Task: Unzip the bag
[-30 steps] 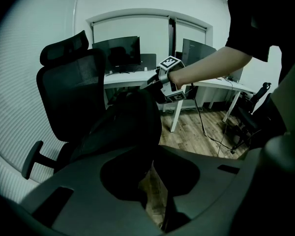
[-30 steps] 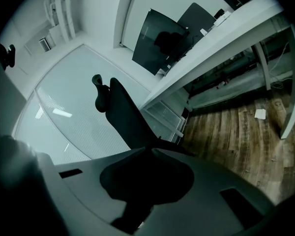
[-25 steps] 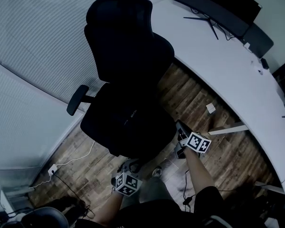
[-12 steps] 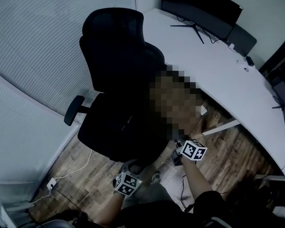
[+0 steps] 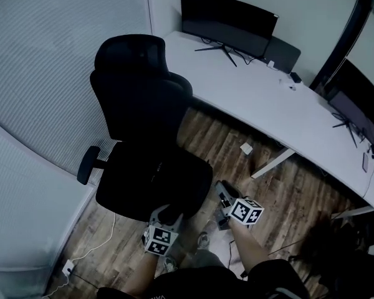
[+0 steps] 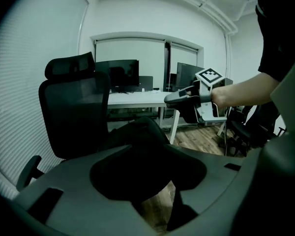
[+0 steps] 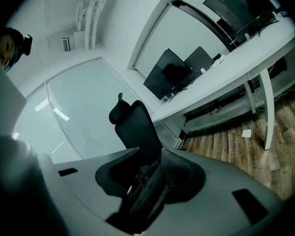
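A black bag (image 5: 154, 172) lies on the seat of a black office chair (image 5: 137, 98), hard to tell apart from the dark seat. In the left gripper view the bag (image 6: 137, 131) is a dark hump ahead of the jaws. My left gripper (image 5: 165, 214) hangs at the seat's front edge, jaws apart, nothing between them. My right gripper (image 5: 220, 190) is off the seat's front right corner, above the floor, also open and empty. The left gripper view shows the right gripper (image 6: 170, 99) from the side, clear of the bag.
A long white desk (image 5: 268, 98) curves behind the chair, with a monitor (image 5: 227, 20) on it and a second one (image 5: 361, 98) to the right. A small white box (image 5: 245, 148) lies on the wood floor by a desk leg (image 5: 271, 165). A blind-covered glass wall (image 5: 43, 73) stands left.
The head view has tipped up, so more of the desk and monitors shows. Both grippers stay by the seat's front edge; the right one sits a little lower in the frame.
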{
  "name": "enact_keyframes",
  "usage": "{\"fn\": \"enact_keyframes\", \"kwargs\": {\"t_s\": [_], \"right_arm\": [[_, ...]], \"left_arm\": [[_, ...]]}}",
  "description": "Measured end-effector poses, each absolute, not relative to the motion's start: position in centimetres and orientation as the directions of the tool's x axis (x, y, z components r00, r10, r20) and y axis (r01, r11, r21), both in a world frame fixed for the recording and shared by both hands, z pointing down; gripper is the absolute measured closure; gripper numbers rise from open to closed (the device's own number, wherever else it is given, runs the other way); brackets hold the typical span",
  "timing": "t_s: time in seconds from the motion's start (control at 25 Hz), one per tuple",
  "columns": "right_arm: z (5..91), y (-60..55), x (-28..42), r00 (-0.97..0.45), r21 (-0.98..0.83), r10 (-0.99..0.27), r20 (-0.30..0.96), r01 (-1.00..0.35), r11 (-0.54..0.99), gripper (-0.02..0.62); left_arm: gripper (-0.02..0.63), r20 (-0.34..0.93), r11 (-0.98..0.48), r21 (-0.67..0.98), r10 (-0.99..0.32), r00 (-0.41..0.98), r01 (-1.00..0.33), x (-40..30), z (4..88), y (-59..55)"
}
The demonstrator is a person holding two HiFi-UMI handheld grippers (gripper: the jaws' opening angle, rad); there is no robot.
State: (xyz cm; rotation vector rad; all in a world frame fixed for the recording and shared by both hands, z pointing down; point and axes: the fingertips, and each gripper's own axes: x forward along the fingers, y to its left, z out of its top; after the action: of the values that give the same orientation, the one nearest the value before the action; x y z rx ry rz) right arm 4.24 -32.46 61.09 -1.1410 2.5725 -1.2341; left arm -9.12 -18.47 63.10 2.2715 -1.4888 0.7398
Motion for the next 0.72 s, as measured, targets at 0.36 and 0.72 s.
{"fn": "enact_keyframes", "kwargs": {"t_s": [0.36,0.72], "right_arm": [[58.9,-25.8,5.0,-0.7,-0.67,-0.681,0.217,-0.614,0.418,0.482],[56.3,-19.4,5.9,-0.679,-0.664,-0.713,0.175,-0.616,0.423,0.482]], "left_arm": [[0.411,0.519,-0.415,-0.037,-0.786,0.337,-0.909,-10.0,60.2,-16.0],[0.413,0.495,-0.405,-0.047,-0.804,0.331,-0.913,-11.3,57.8,-11.8]]}}
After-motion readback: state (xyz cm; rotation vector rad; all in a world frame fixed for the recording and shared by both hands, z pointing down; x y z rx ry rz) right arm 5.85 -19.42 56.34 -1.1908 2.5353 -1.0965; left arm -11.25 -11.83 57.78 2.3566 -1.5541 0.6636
